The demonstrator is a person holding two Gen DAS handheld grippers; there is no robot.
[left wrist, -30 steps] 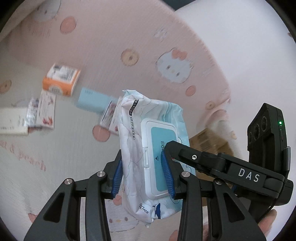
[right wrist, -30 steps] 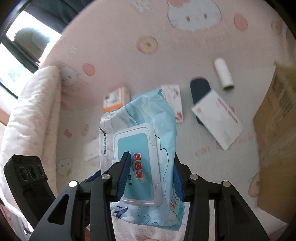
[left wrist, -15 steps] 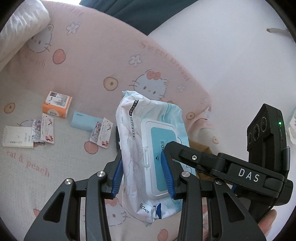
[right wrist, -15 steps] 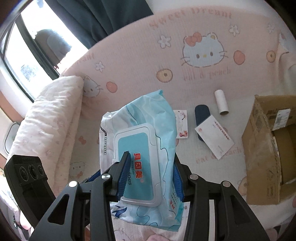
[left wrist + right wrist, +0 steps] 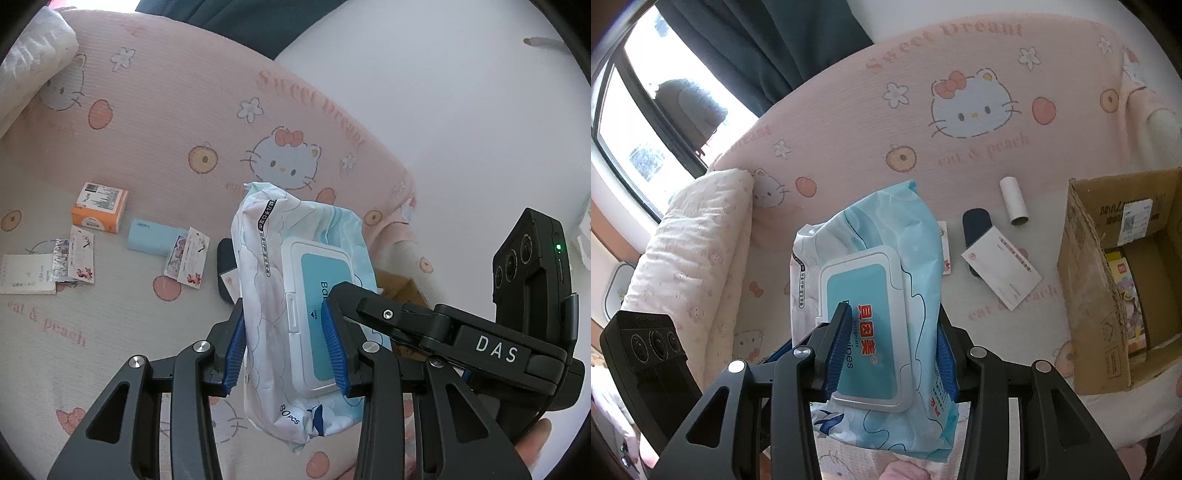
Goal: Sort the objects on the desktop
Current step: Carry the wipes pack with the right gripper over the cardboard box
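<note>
Above the pink bed sheet (image 5: 849, 122), we squeeze the wipes pack (image 5: 295, 295) with both claws (image 5: 284, 343) (image 5: 890, 347); it could slip, because it's soft.

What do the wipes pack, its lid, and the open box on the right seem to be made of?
Wipes pack: soft printed plastic film, by its look; it creases and takes a slight sheen. It is gripped by both the left gripper and the right gripper.
Lid: rigid white plastic, smooth, with a moulded rim.
Box: brown corrugated cardboard, matte and scuffed.
</note>
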